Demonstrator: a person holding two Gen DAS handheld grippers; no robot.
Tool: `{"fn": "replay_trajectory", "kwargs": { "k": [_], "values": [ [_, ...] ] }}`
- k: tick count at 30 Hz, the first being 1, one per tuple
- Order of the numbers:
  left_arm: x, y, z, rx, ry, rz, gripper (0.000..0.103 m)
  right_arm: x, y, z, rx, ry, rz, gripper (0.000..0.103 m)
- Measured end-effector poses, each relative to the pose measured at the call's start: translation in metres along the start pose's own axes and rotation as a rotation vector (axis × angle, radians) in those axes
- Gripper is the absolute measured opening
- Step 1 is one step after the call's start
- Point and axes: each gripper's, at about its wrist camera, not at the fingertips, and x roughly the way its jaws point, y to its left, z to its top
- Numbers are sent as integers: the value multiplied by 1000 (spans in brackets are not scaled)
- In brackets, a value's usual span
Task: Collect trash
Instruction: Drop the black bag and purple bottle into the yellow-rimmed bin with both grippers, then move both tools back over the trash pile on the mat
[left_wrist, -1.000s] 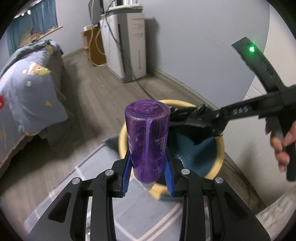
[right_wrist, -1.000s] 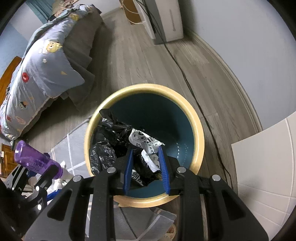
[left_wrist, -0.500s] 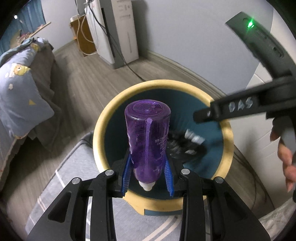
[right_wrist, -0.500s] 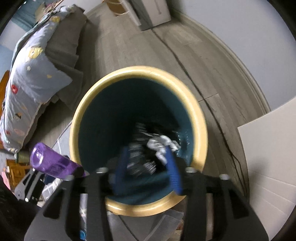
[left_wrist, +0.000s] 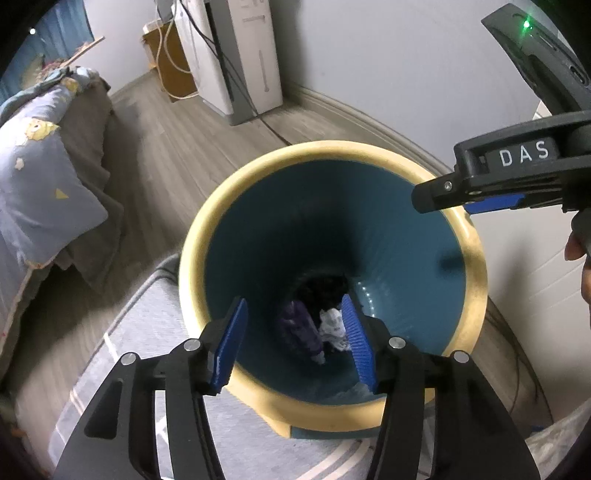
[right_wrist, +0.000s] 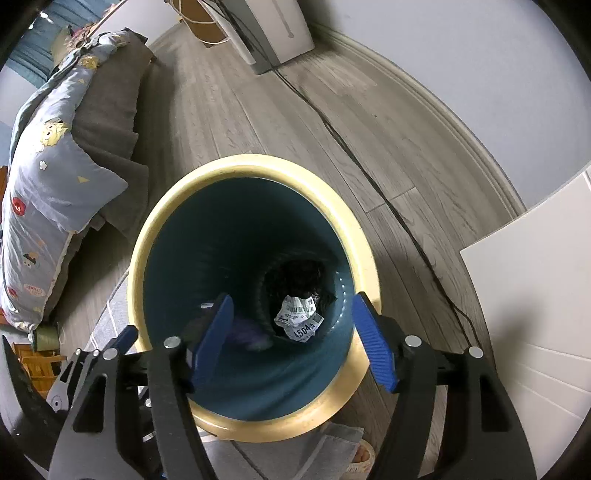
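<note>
A blue bin with a yellow rim (left_wrist: 476, 280) (right_wrist: 147, 236) stands on the floor below both grippers. At its bottom lie a purple bottle (left_wrist: 299, 328), a crumpled white paper (right_wrist: 299, 319) (left_wrist: 334, 326) and a black bag (right_wrist: 295, 275). The bottle shows only as a purple blur in the right wrist view (right_wrist: 247, 330). My left gripper (left_wrist: 293, 343) is open and empty over the bin's near rim. My right gripper (right_wrist: 295, 339) is open and empty over the bin mouth; it also shows in the left wrist view (left_wrist: 491, 184) at the bin's right side.
A bed with a blue patterned quilt (left_wrist: 40, 177) (right_wrist: 48, 162) stands to the left. A white appliance (left_wrist: 236, 55) with cables and a wicker basket sit by the far wall. A black cable (right_wrist: 369, 170) runs across the wood floor. A grey rug (left_wrist: 162, 369) lies under the bin's near side. A white panel (right_wrist: 535, 295) is at right.
My left gripper opened and the purple bottle dropped into the bin. My right gripper opened and the black bag with the paper fell to the bin's bottom.
</note>
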Motion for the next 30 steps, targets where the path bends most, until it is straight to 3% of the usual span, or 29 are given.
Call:
{"fn": "replay_trajectory", "kwargs": {
  "k": [9, 11, 19, 25, 30],
  "values": [
    [-45, 30, -17, -80, -70, 52, 80, -16, 14, -3, -33, -30, -9, 82],
    [-57, 41, -25, -115, -78, 76, 87, -22, 20, -5, -44, -44, -13, 90],
    [-134, 94, -76, -258, -127, 178, 92, -49, 55, -20, -114, -141, -34, 97],
    [-192, 125, -133, -364, -147, 252, 93, -56, 94, -47, -224, -149, -53, 97],
    [-226, 143, -173, -419, -137, 312, 94, -61, 137, -75, -320, -144, -18, 97]
  ]
}}
